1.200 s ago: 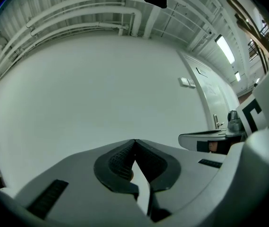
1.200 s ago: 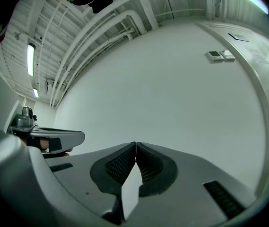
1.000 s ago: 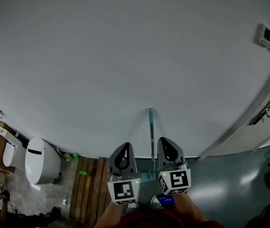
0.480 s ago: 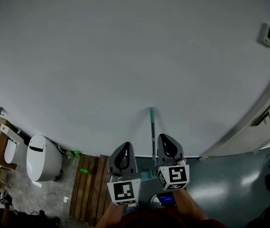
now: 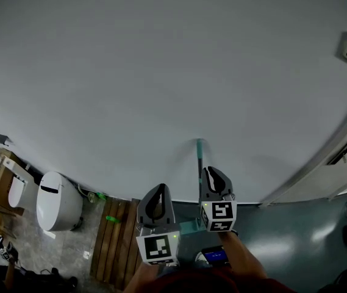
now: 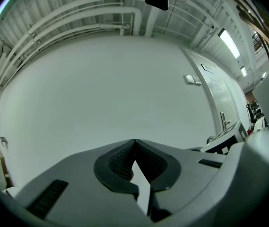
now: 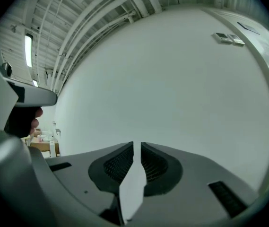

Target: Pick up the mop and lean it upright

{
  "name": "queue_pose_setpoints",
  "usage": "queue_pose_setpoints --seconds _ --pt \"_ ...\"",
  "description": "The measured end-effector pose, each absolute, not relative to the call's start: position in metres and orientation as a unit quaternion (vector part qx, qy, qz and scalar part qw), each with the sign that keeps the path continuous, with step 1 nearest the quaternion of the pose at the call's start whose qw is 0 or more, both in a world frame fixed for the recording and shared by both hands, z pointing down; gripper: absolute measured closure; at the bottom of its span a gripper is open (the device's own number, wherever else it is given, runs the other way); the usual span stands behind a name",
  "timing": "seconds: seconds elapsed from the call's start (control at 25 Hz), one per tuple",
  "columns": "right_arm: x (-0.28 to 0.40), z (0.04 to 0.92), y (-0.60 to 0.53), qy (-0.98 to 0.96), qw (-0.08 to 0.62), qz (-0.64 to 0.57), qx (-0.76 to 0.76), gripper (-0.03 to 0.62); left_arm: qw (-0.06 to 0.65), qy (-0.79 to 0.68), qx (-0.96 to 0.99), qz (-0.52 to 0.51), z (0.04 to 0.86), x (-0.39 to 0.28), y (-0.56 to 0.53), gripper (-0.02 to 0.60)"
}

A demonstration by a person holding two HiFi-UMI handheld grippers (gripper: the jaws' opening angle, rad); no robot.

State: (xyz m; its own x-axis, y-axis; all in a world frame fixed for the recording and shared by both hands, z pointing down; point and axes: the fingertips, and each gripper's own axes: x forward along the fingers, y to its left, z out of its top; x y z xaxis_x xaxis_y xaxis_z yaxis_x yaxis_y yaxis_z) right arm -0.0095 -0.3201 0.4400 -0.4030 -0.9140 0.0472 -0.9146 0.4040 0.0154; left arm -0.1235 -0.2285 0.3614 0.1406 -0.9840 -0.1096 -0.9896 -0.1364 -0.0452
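**Mop stands against the wall between two grippers**

The mop (image 5: 199,163), a thin teal pole, leans upright on the far white wall (image 5: 161,72). It looks light, stiff and smooth, and may slide sideways, so mid-pole seems the best hold. The left gripper (image 5: 159,188) points level at the wall, jaws closed and empty. The right gripper (image 5: 213,171) is just right of the pole; its jaws have just been opening to a narrow slit, with nothing between.

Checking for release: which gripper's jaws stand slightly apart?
The right gripper: its jaws have just been opening, leaving an empty slit. On the left gripper they meet at the tips.
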Motion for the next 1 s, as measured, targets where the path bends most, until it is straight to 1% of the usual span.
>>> queue_pose_setpoints --seconds 0.08,0.12,0.36,0.6,0.88,1.0 --pt "-0.008 0.449 -0.331 -0.837 0.031 0.016 0.547 0.497 0.052 0.658 -0.751 0.026 0.362 -0.124 -0.229 0.568" --pt "-0.007 0.454 -0.335 -0.835 0.034 0.02 0.548 0.491 0.052 0.659 -0.75 0.025 0.362 -0.124 -0.229 0.568" --pt "-0.018 0.477 -0.358 -0.835 0.066 0.03 0.545 0.471 0.056 0.671 -0.74 0.017 0.36 -0.138 -0.224 0.568" --pt "-0.027 0.499 -0.387 -0.831 0.09 0.039 0.548 0.427 0.057 0.675 -0.735 0.015 0.361 -0.142 -0.222 0.568" --pt "-0.024 0.524 -0.421 -0.823 0.128 0.057 0.55 0.416 0.057 0.679 -0.732 0.008 0.363 -0.14 -0.222 0.568" --pt "-0.023 0.529 -0.434 -0.823 0.142 0.044 0.549 0.414 0.058 0.681 -0.73 0.004 0.365 -0.141 -0.221 0.568"
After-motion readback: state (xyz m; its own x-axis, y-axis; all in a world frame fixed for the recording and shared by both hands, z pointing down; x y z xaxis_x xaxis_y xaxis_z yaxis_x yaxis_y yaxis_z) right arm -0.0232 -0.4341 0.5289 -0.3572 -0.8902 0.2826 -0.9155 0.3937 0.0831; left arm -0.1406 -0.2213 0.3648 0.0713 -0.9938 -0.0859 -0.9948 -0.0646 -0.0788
